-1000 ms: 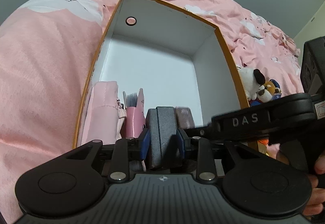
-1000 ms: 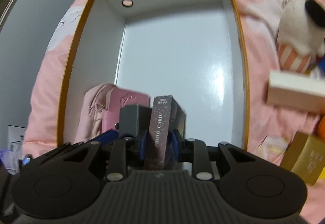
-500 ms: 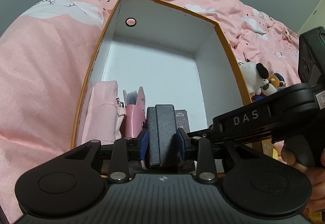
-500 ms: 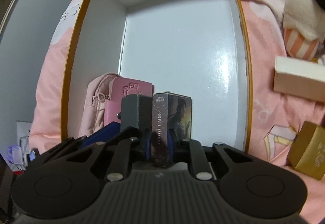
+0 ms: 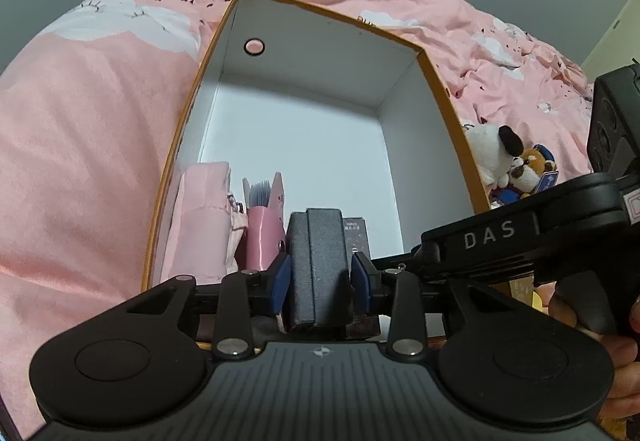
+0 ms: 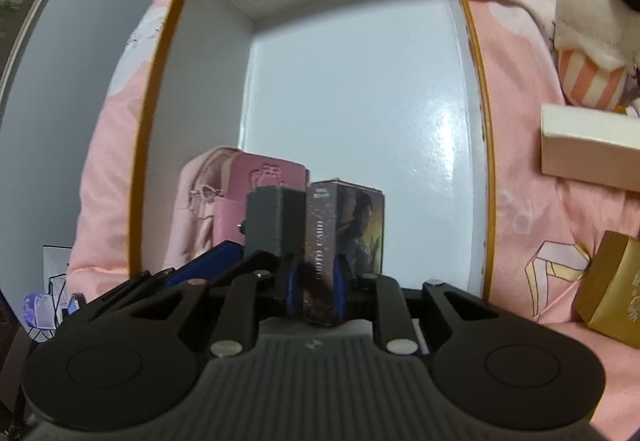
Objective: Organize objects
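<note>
My left fingers [image 5: 319, 277] are opening around the black case [image 5: 317, 265]; right fingers [image 6: 316, 291] opening around the photo card box [image 6: 340, 245].

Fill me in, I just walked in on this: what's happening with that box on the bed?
A person is filing things upright in an orange-rimmed white box on a pink bedspread. The left gripper straddles a dark grey case, its jaws opening. The right gripper has a photo card box between its opening jaws. A pink pouch and pink card holder are already in.
</note>
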Demonstrator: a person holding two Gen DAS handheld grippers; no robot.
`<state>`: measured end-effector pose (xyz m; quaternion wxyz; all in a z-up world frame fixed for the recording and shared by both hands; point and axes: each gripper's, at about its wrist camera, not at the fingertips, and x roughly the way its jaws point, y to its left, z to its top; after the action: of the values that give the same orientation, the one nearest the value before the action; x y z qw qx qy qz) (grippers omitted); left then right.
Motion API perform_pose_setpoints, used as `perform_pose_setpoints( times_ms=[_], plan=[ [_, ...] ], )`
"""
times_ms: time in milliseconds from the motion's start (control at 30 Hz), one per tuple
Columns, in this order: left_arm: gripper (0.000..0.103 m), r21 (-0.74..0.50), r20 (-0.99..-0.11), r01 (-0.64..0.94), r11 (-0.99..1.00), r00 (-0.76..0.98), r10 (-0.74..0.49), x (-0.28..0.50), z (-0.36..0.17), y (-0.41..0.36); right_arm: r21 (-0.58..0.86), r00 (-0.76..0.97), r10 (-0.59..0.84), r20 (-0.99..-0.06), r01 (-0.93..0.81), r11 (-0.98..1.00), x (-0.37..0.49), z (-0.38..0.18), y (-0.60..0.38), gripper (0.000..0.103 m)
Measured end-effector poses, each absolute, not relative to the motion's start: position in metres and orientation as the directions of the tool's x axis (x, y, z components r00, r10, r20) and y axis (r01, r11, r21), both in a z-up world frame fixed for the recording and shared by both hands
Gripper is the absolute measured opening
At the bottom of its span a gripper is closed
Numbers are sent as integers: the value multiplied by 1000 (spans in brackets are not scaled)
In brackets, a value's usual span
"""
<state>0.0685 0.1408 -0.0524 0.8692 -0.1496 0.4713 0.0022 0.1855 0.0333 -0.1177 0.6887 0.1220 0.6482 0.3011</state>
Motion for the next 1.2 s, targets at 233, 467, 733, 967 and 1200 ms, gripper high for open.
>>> perform_pose_setpoints(
  times_ms=[233,467,733,967,1200],
  plan=[
    [49,-264,-812,-118,957,563,-155,67,-45,139,517,73,565,-822,-322,793,181,-95,24,27],
    [49,-247,-821,-112,963,552,-146,71,-46,134,508,107,570,-815,-342,790,180,-92,14,27],
    [49,-205,-823,-70,976,552,-133,76,-48,120,385,144,509,-849,-491,781,180,-79,18,27],
    [49,-175,-835,-46,984,536,-123,79,-54,113,264,125,444,-887,-652,711,180,-79,32,27],
    [46,-149,-857,-45,988,504,-107,81,-65,109,83,97,316,-944,-857,509,185,-90,56,25]
  ],
)
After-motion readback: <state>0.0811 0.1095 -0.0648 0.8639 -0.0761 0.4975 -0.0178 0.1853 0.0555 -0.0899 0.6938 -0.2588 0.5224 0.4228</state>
